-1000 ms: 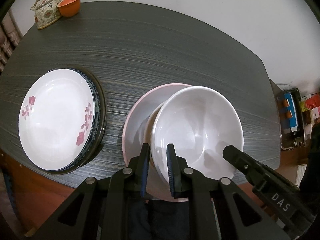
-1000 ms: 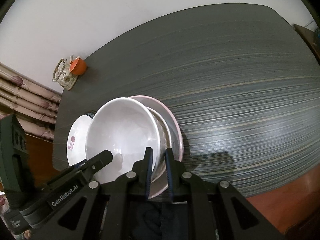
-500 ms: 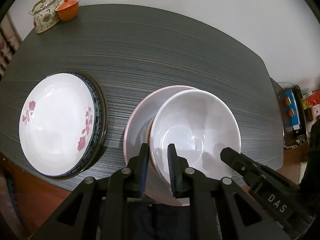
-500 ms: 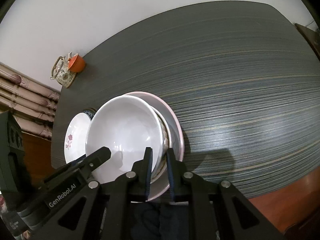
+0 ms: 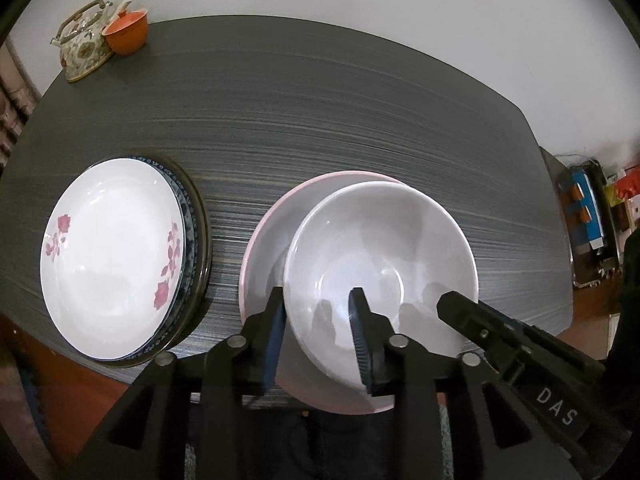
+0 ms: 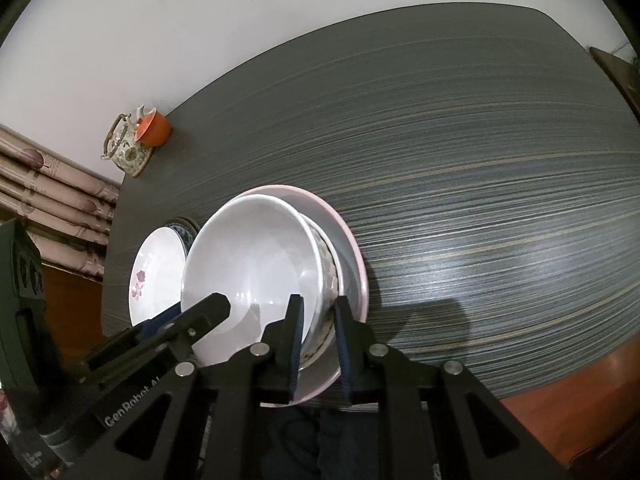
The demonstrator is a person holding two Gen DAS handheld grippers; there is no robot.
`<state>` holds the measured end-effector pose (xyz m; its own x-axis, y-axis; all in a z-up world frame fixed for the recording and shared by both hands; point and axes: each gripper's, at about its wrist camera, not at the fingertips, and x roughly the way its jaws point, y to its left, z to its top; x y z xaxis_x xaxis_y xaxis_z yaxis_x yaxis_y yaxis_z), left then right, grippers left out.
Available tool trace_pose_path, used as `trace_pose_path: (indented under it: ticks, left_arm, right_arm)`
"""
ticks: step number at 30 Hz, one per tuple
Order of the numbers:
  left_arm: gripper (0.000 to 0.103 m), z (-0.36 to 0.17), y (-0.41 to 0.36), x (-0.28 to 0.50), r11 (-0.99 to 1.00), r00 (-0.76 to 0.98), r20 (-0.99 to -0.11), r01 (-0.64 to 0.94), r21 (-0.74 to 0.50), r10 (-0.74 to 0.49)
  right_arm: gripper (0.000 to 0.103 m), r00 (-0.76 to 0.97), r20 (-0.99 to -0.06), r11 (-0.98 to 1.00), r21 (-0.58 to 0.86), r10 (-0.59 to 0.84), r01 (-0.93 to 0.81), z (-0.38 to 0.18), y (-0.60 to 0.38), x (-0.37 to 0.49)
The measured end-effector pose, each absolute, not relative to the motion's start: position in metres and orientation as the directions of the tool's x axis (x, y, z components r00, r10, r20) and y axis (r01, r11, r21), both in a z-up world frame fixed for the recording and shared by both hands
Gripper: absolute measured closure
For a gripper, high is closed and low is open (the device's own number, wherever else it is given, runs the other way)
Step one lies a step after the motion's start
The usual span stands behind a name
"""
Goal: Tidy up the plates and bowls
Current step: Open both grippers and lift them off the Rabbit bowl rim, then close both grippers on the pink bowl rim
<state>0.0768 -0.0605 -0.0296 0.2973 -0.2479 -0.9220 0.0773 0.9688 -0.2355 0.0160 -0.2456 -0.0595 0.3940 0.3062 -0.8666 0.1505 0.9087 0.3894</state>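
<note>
White ceramic dominates: we see the white bowl [image 5: 380,264] nested in a patterned bowl [image 6: 329,280] on the pink plate [image 5: 272,236], near the front edge of the dark striped tabletop [image 5: 320,112]. The left hand-held gripper [image 5: 318,334] straddles the bowl's near rim with jaws opening, pads clear of it; the right hand-held gripper [image 6: 318,344] has its jaws narrowly set about the opposite rim, and we cannot tell whether they press it. A floral plate [image 5: 112,256] tops a separate stack at left. We judge the stacking step to be ending; next, both tools must lift clear without dragging the bowl.
</note>
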Motion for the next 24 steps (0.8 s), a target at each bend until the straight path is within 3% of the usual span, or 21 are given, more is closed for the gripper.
trace_pose_path:
  ticks: [5,10,20,24]
  left_arm:
    - [0.058,-0.028,-0.064,0.075,0.97,0.313,-0.918,0.088,-0.226,-0.242]
    - [0.052,-0.026,-0.064,0.073,0.973,0.333,-0.914,0.084,-0.217,-0.233]
    - [0.044,-0.017,-0.045,0.068,0.966,0.368,-0.893,0.084,-0.245,-0.258]
    - [0.042,-0.011,-0.034,0.062,0.96,0.386,-0.879,0.091,-0.264,-0.278]
  right_arm:
    - [0.083,0.393,-0.864,0.909,0.394,0.315,0.138,-0.059,-0.247,0.016]
    - [0.075,0.404,-0.861,0.911,0.389,0.309,0.133,-0.057,-0.247,0.015]
    - [0.052,0.464,-0.846,0.93,0.349,0.262,0.112,-0.041,-0.247,0.01]
    - [0.051,0.492,-0.835,0.936,0.337,0.247,0.1,-0.035,-0.253,0.004]
